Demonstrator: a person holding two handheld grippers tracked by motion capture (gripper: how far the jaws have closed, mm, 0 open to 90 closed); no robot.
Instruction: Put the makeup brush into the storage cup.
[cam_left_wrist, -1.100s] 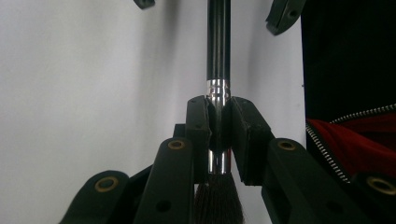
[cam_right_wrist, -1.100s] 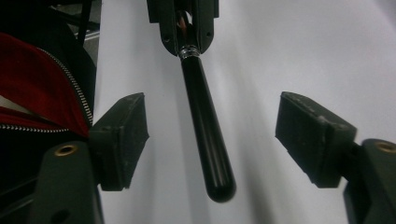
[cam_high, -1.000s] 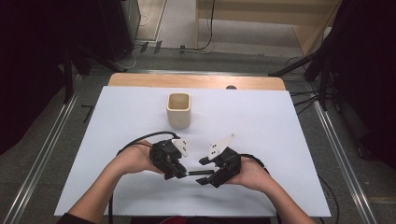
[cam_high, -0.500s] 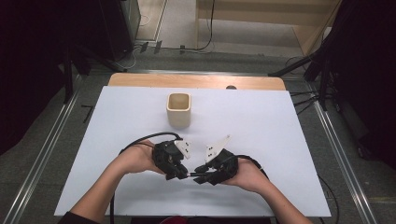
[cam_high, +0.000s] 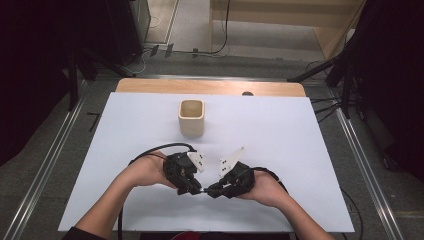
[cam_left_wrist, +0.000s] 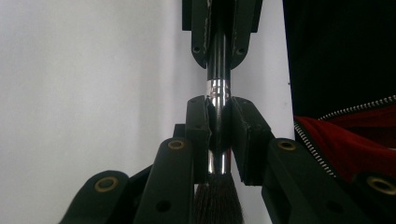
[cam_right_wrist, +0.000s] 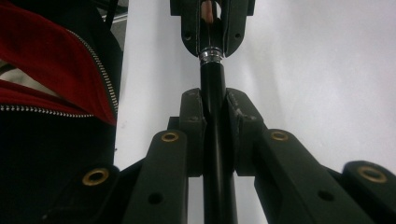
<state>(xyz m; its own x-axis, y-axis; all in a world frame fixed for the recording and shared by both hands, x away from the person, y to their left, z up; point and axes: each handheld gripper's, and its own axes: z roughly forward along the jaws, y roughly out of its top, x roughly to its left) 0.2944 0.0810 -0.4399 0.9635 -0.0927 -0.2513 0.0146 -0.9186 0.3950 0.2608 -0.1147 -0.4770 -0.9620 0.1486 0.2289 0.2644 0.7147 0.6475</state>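
A: What's on the white worktop (cam_high: 300, 150)?
B: A tan cup (cam_high: 192, 117) near the far edge, middle.
A: And the grippers?
B: Near the front edge, the left gripper (cam_left_wrist: 218, 140) and right gripper (cam_right_wrist: 215, 135) both clamp one brush (cam_left_wrist: 217, 88), its long axis running left-right, bristles toward the left hand.

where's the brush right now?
The brush is held off the table between both grippers, near the table's front edge in the high view: left gripper clamps its metal ferrule, right gripper its black handle, with the cup beyond.
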